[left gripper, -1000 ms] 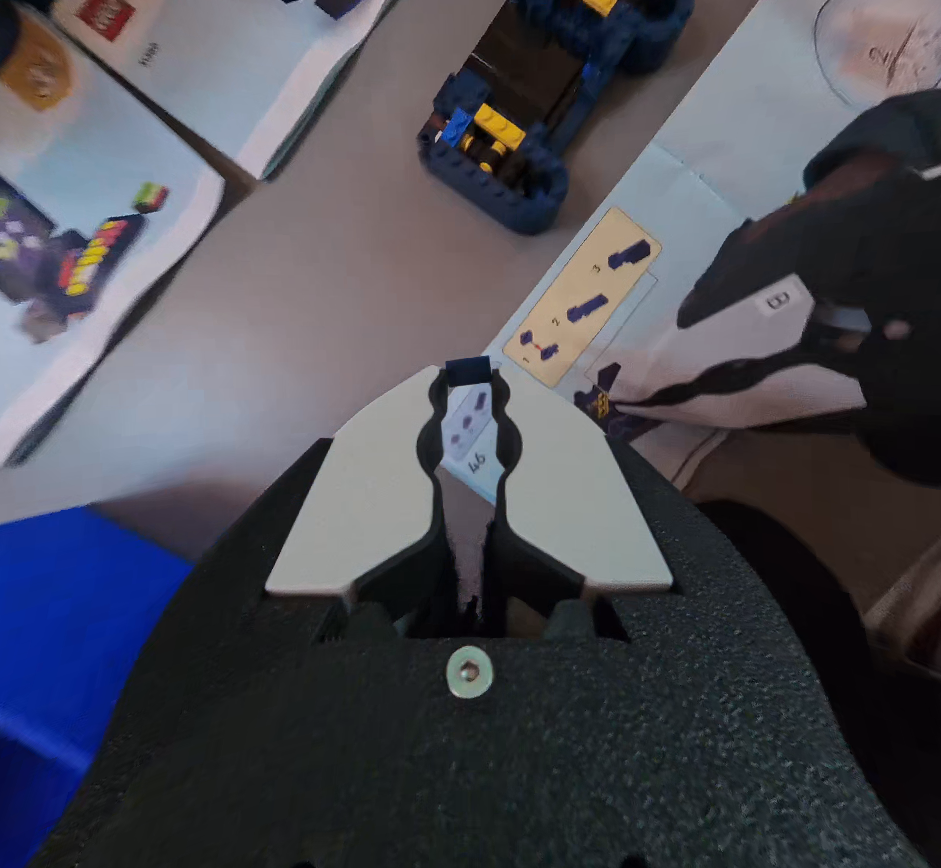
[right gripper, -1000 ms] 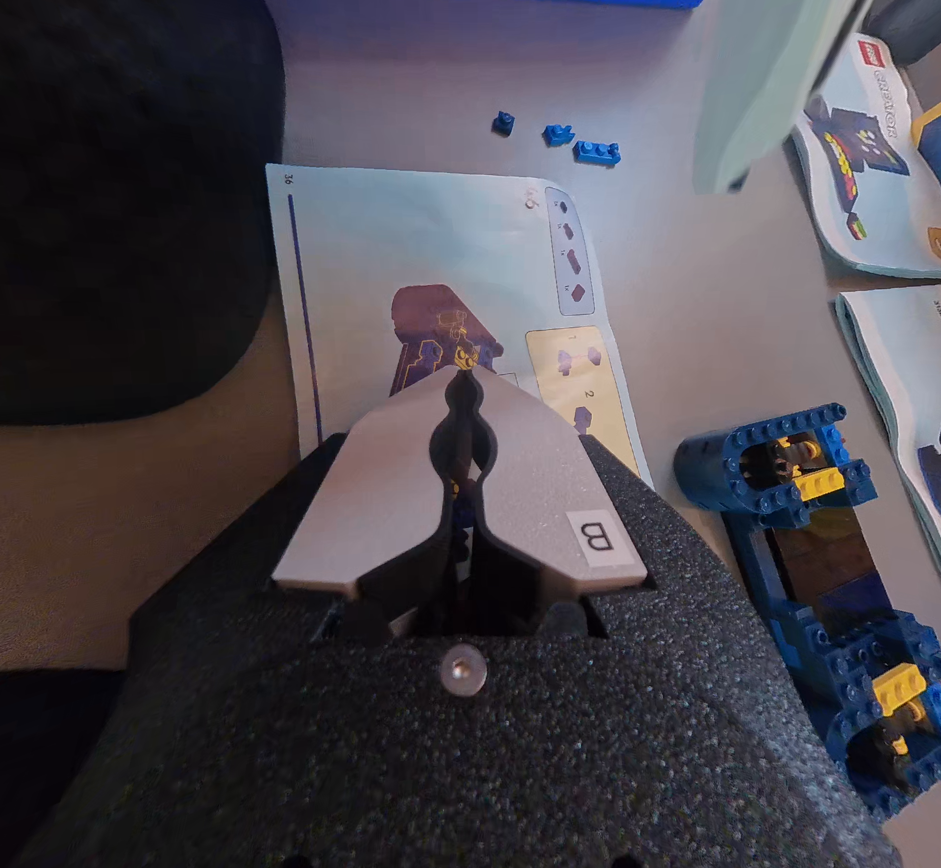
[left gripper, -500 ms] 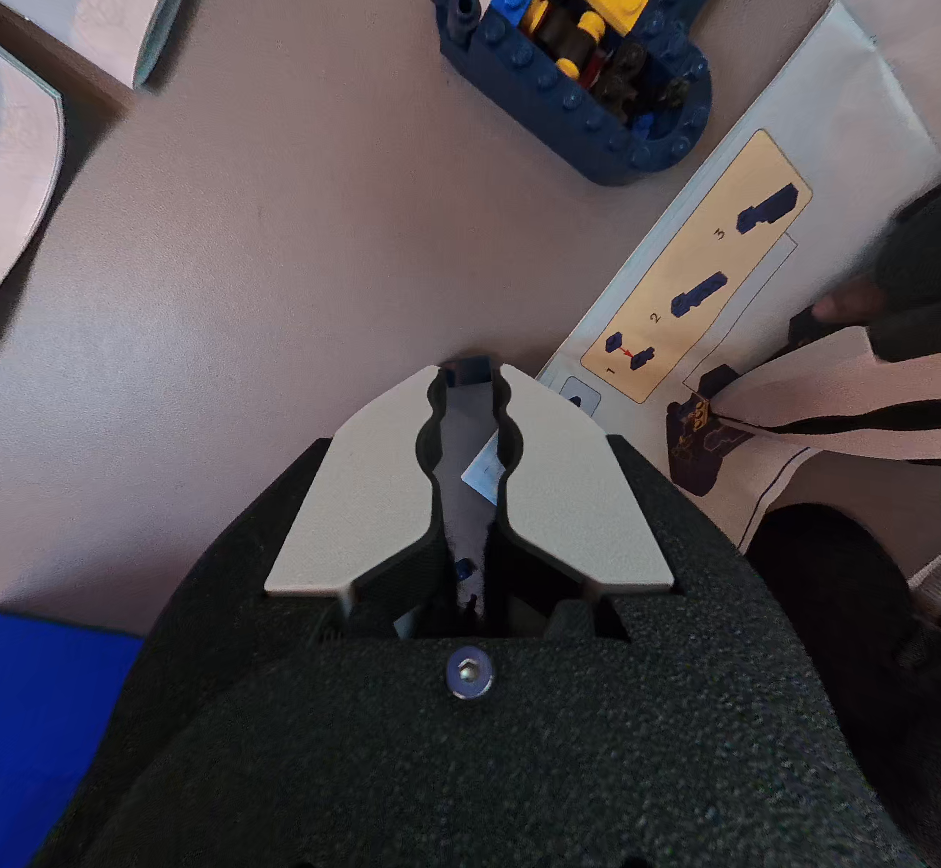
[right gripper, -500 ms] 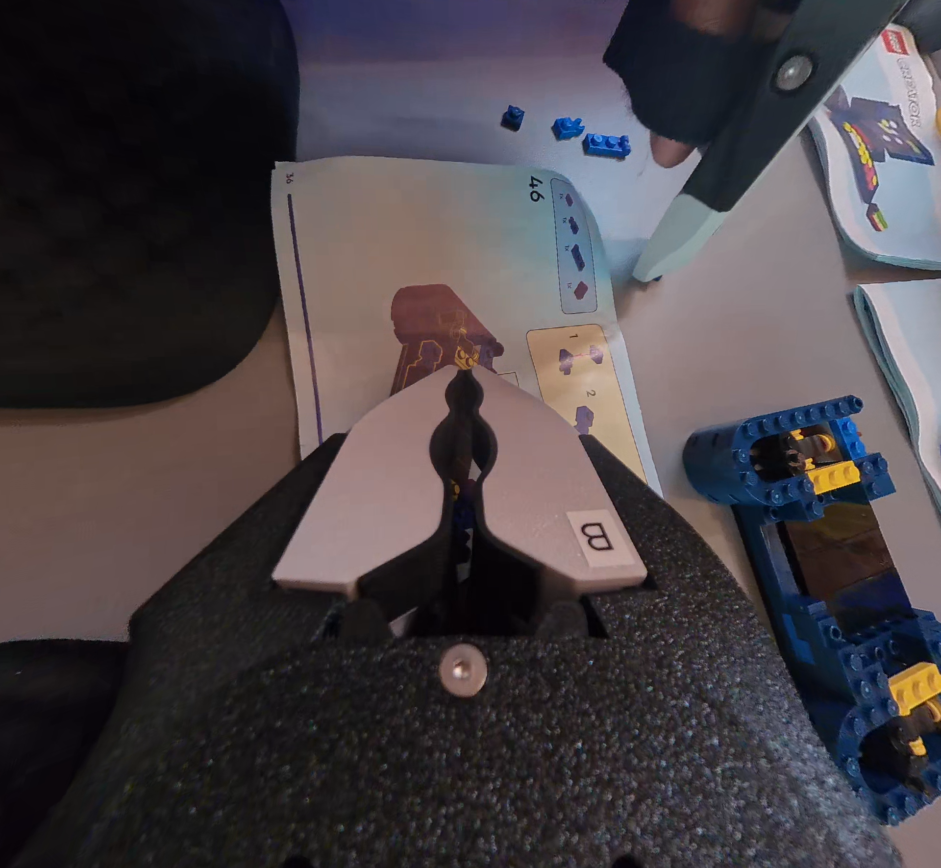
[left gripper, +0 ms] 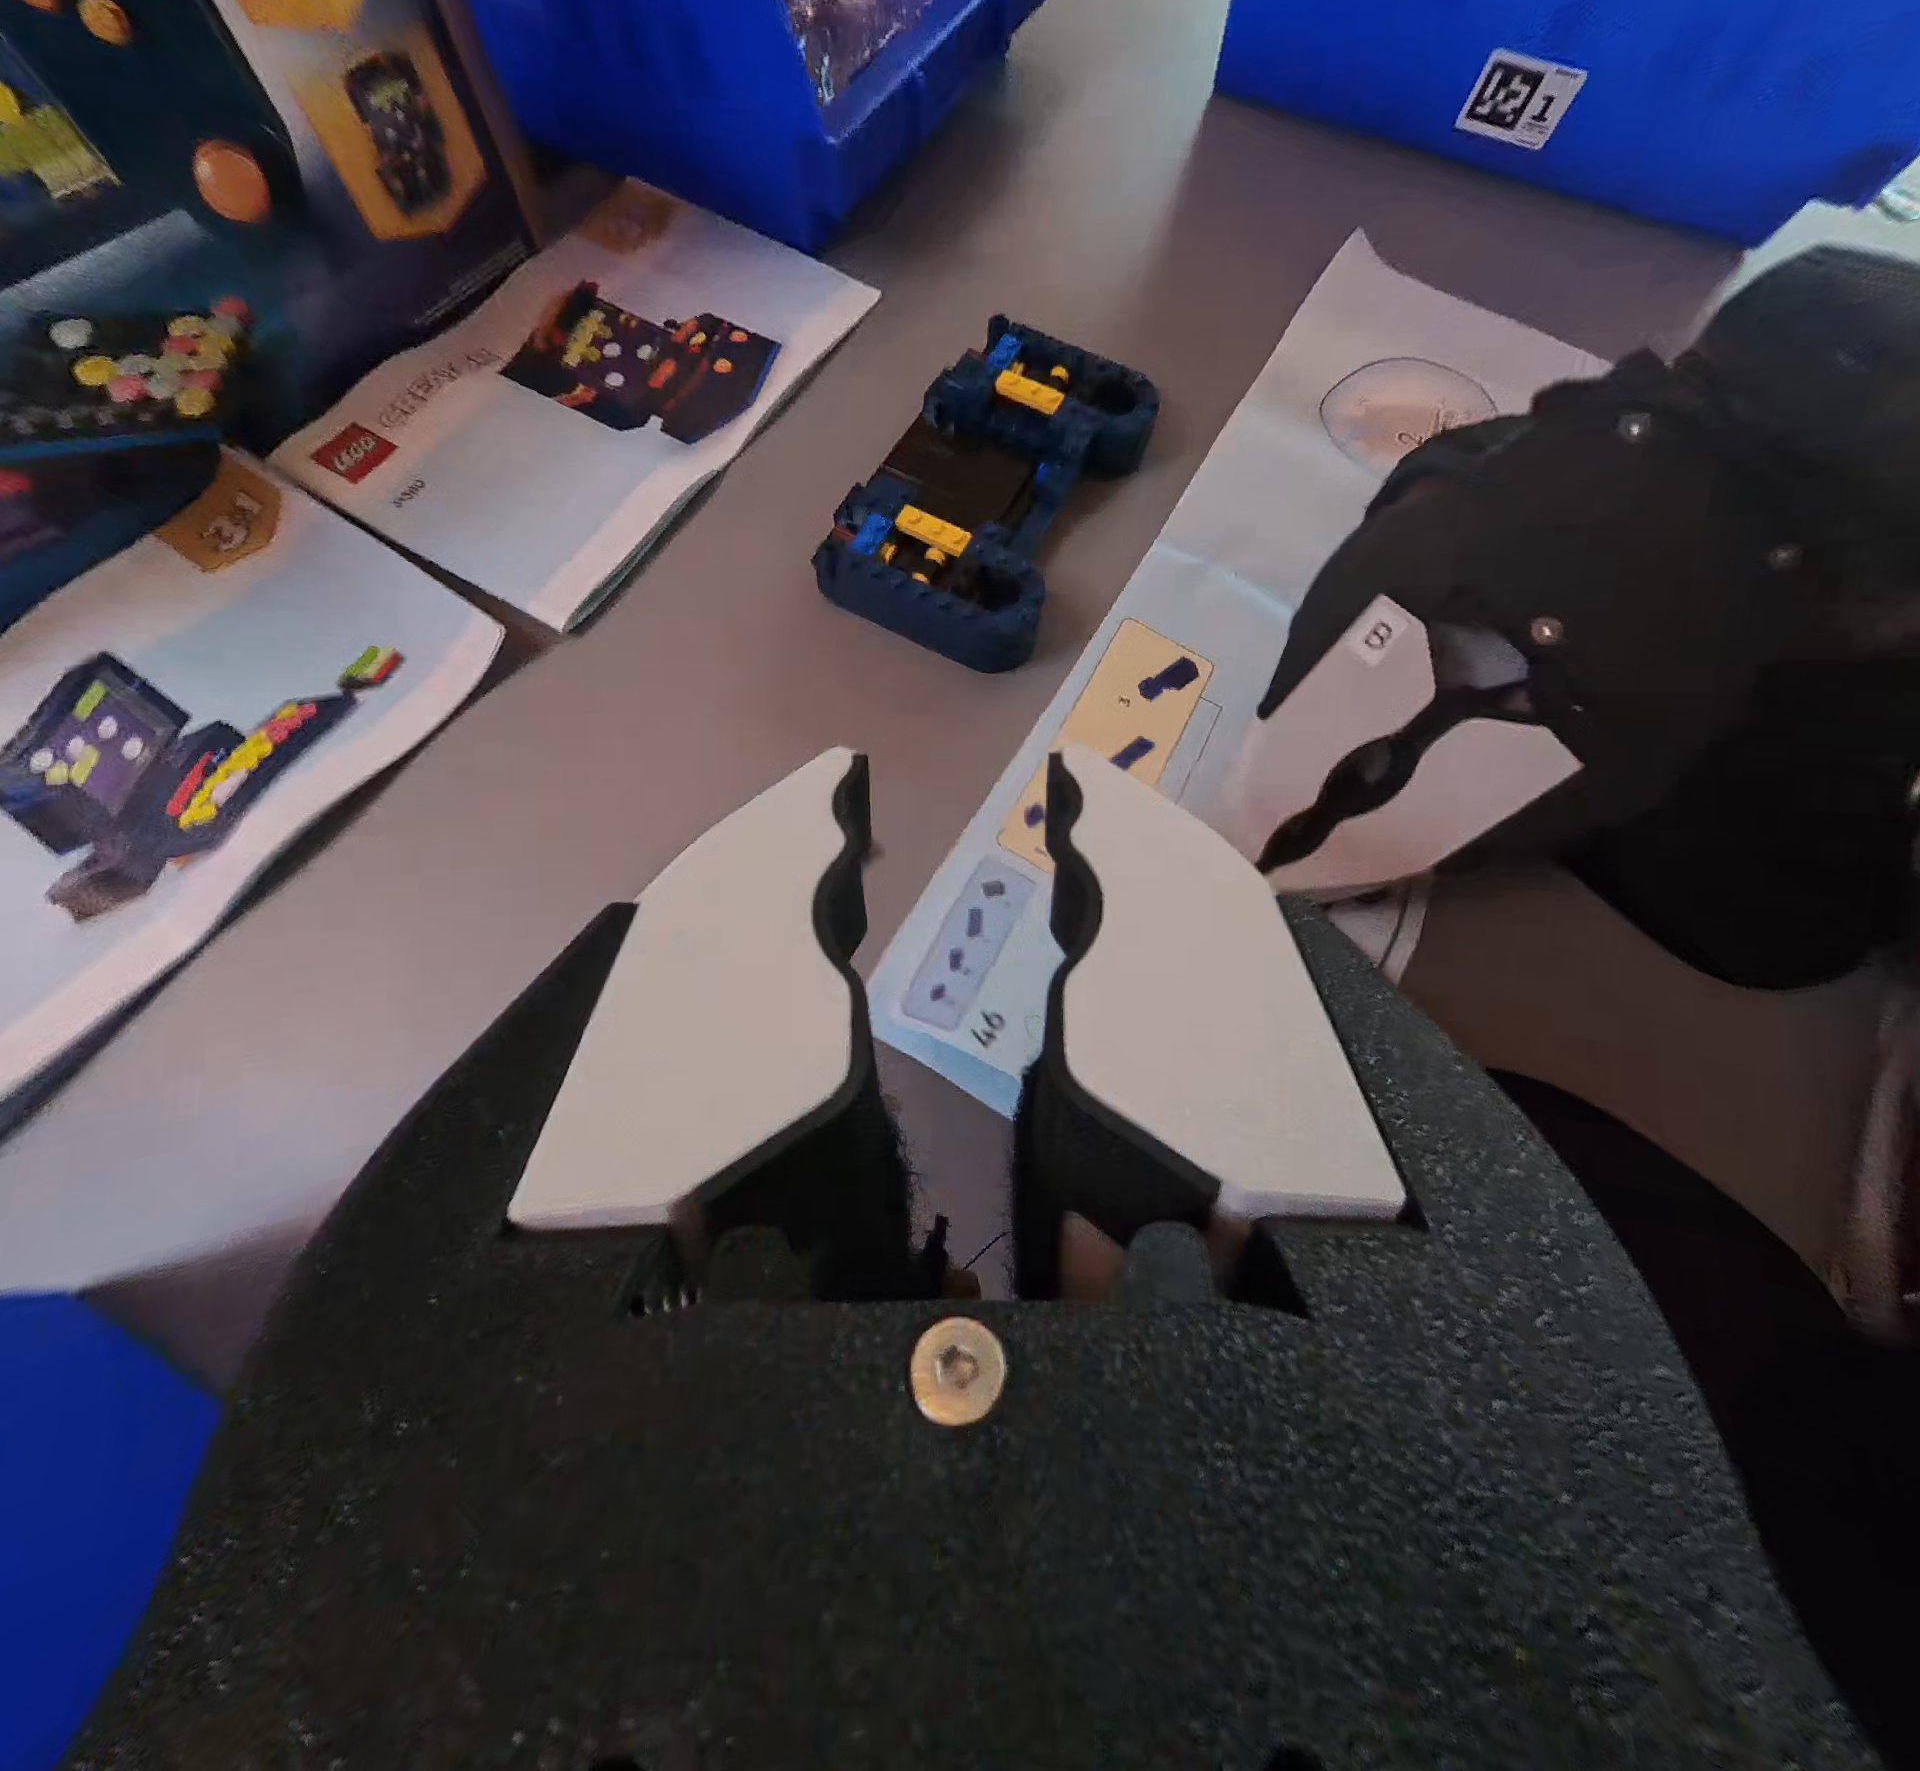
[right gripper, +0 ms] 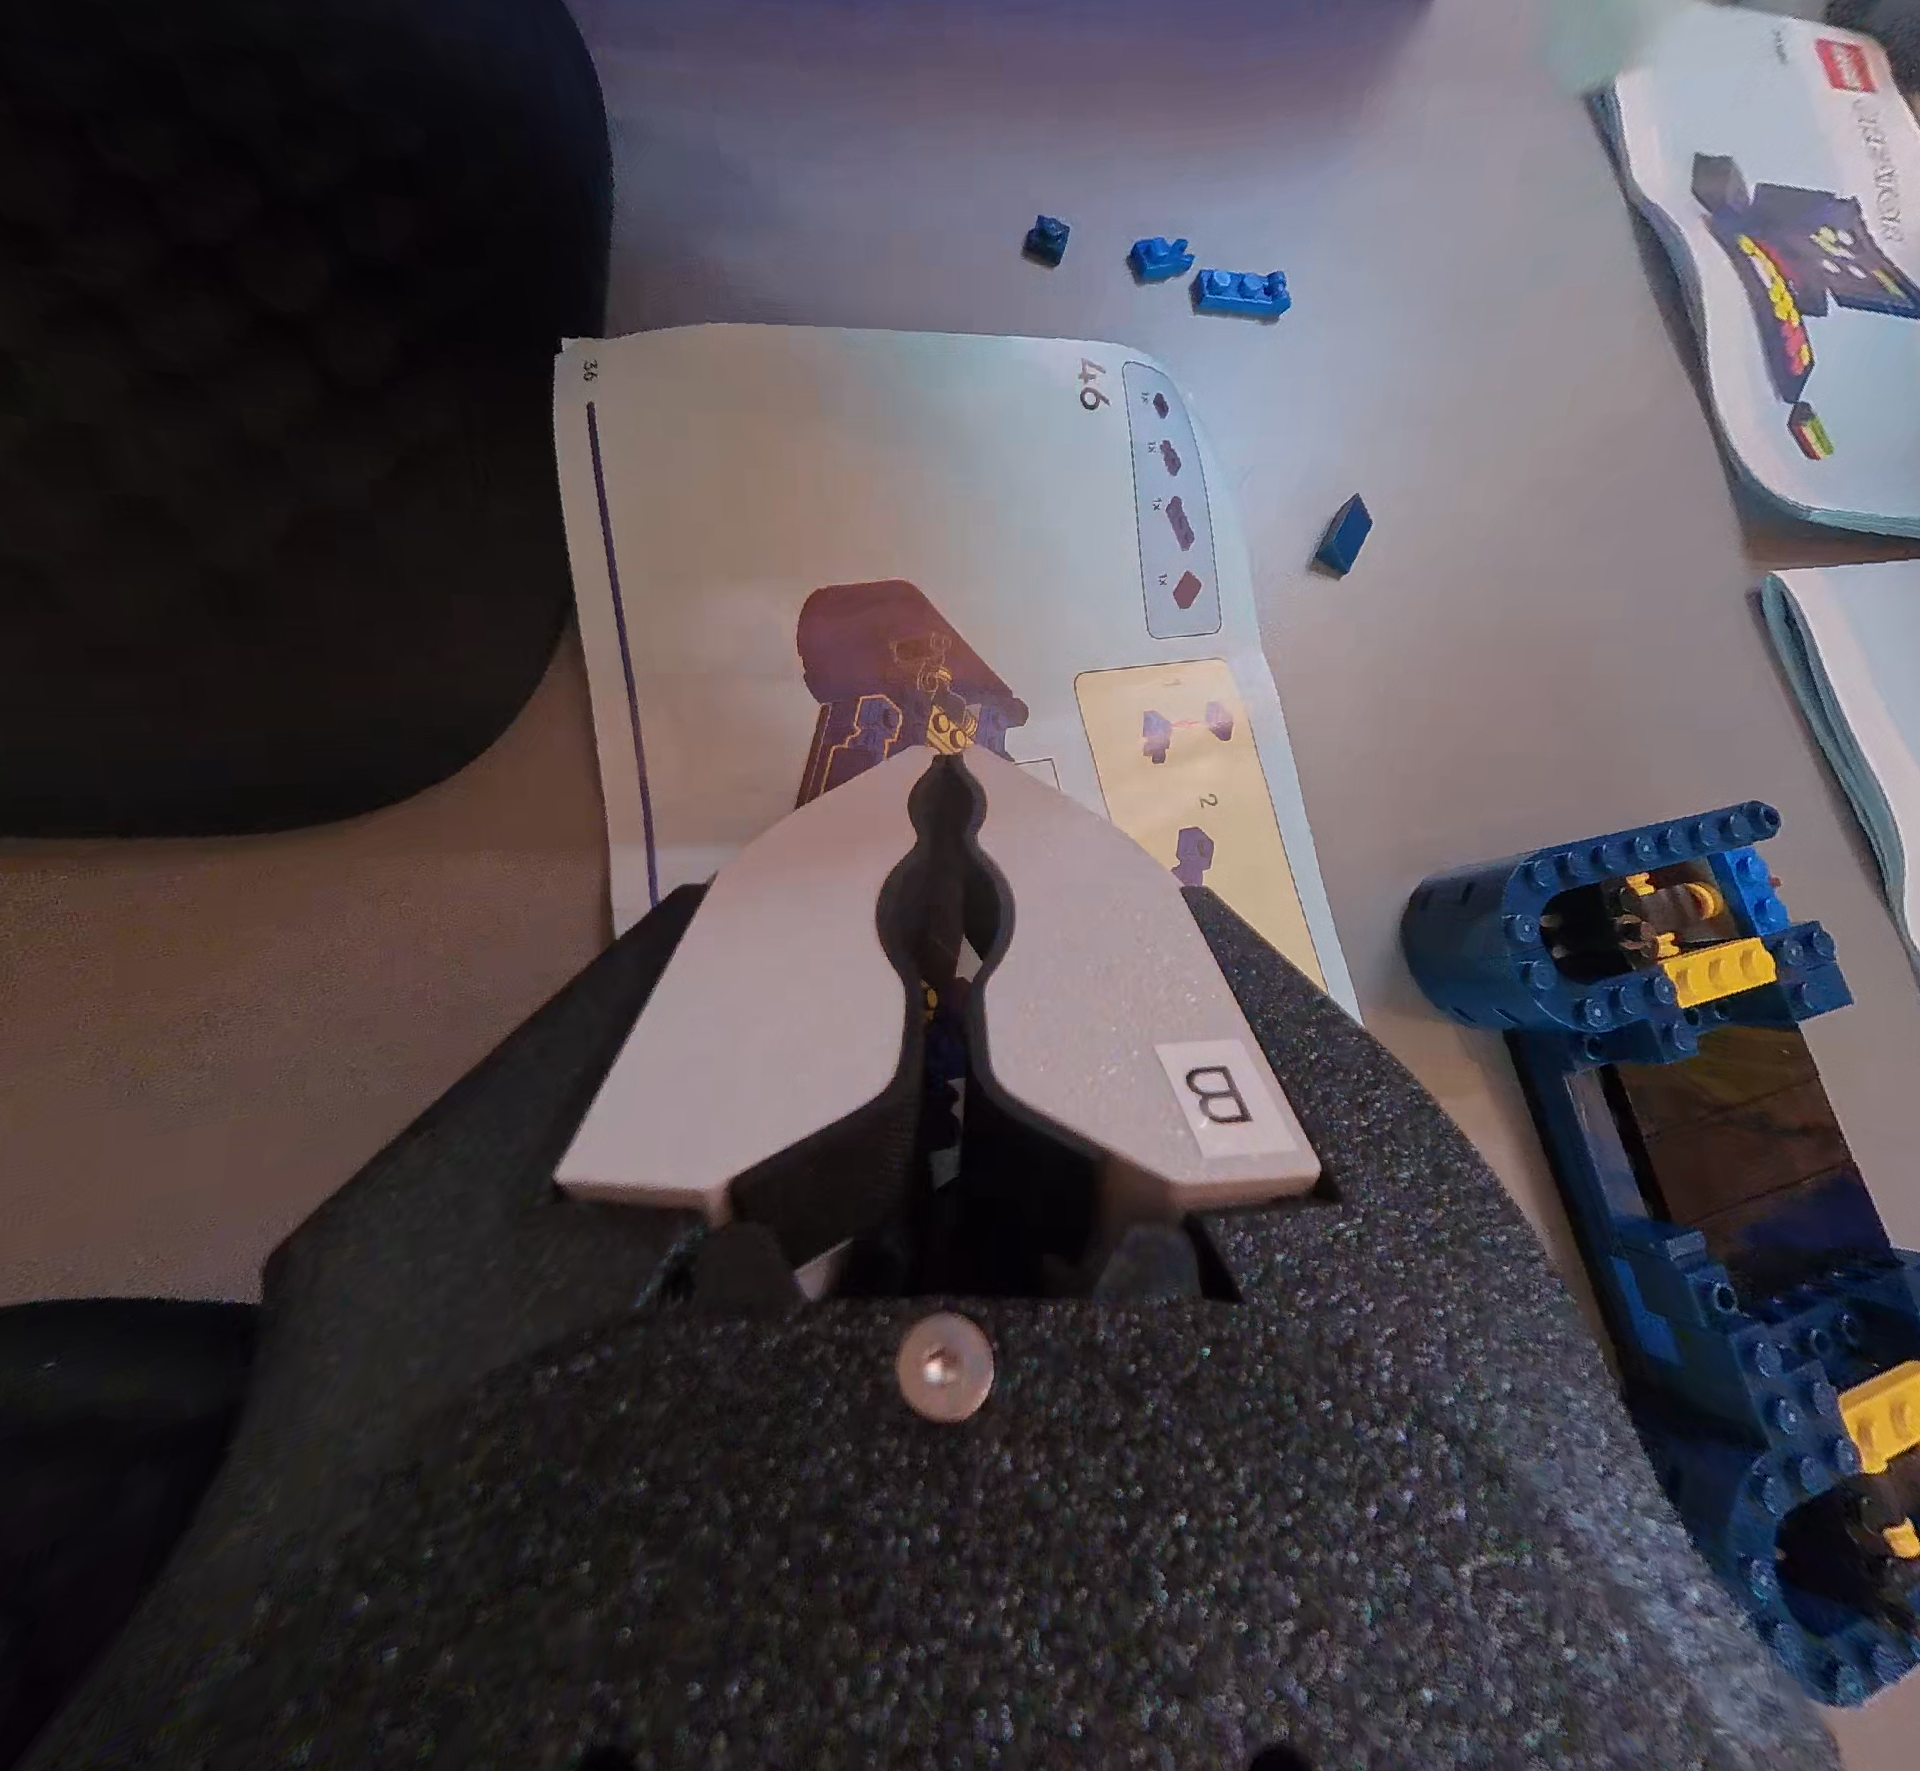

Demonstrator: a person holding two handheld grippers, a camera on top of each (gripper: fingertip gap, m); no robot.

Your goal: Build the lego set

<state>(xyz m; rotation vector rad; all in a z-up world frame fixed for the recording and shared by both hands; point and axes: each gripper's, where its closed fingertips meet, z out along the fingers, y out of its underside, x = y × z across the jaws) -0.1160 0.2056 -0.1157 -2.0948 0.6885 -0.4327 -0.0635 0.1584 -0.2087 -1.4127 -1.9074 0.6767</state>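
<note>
Presently we note the left tool (left gripper: 951,776) released and bare above the tabletop (left gripper: 644,786), while the right tool (right gripper: 948,765), clenched, presses the instruction sheet (right gripper: 831,474) flat, seemingly pinning it.

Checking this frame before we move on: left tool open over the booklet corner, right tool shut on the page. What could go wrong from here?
1. The small blue slope piece lies loose right by the open booklet edge; shifting the page could knock it.
2. Three tiny blue pieces sit just beyond the booklet's far edge, easily scattered by a sweep.
3. The right tool rests shut on the page; dragging it may crease or slide the paper toward the blue brick build.
</note>
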